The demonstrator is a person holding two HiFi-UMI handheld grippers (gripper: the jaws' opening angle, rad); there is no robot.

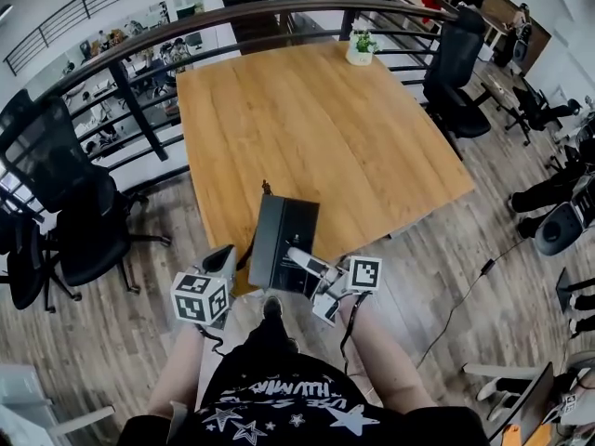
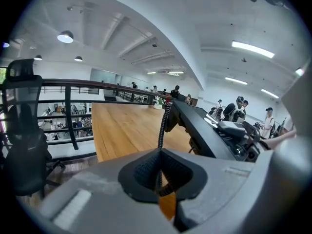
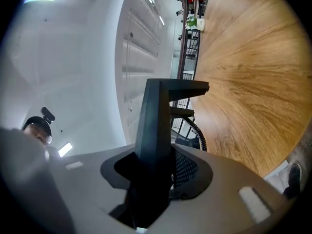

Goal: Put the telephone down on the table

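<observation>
Gripping the black telephone (image 1: pixel 284 244) by its near end, the right gripper (image 1: pixel 302 260) has its 2 jaws closed tight on the body, which fills the gap between them in the right gripper view (image 3: pixel 156 126). The telephone hangs tilted over the near edge of the wooden table (image 1: pixel 316 128), with part of it past that edge. Whether it touches the wood cannot be made out. The left gripper (image 1: pixel 226 256) sits just to the left of it. Its jaws are pressed together on the coiled cord (image 2: pixel 163 126), which runs up from between the pads to the telephone. 1 small potted plant (image 1: pixel 361 49) stands at the far edge, near the far right corner.
</observation>
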